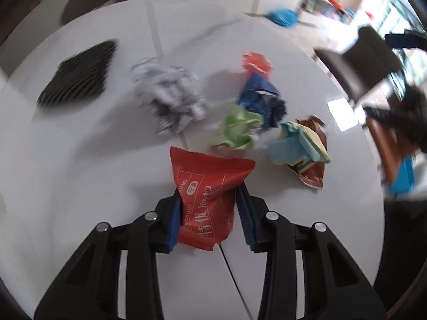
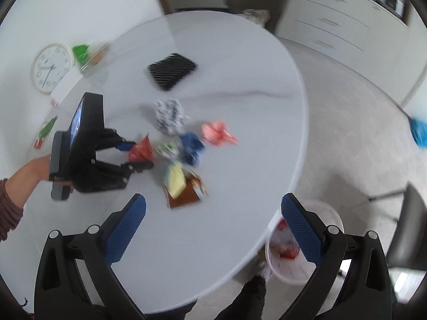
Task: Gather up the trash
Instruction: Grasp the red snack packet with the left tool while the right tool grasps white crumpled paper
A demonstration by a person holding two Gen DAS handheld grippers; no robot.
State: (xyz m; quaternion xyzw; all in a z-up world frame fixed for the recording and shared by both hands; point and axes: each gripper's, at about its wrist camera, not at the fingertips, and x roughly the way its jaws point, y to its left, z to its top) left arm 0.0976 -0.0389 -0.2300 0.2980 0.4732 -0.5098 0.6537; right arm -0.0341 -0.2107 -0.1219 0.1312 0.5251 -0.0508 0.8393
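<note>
left tool [image 1: 209, 208] | clamped on red wrapper [image 1: 208, 200] | right tool [image 2: 213, 229] | spread, empty

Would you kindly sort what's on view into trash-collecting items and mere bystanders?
Job:
- red snack wrapper in left claw
- crumpled green wrapper
- crumpled blue wrapper
- crumpled grey-white paper
- white bin beside table

Lying about:
- black ribbed mat
- white wall clock
- blue broom

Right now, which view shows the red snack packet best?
The left wrist view: the red snack packet fills the foreground between the left claw, print readable. The right wrist view shows it small and blurred.
</note>
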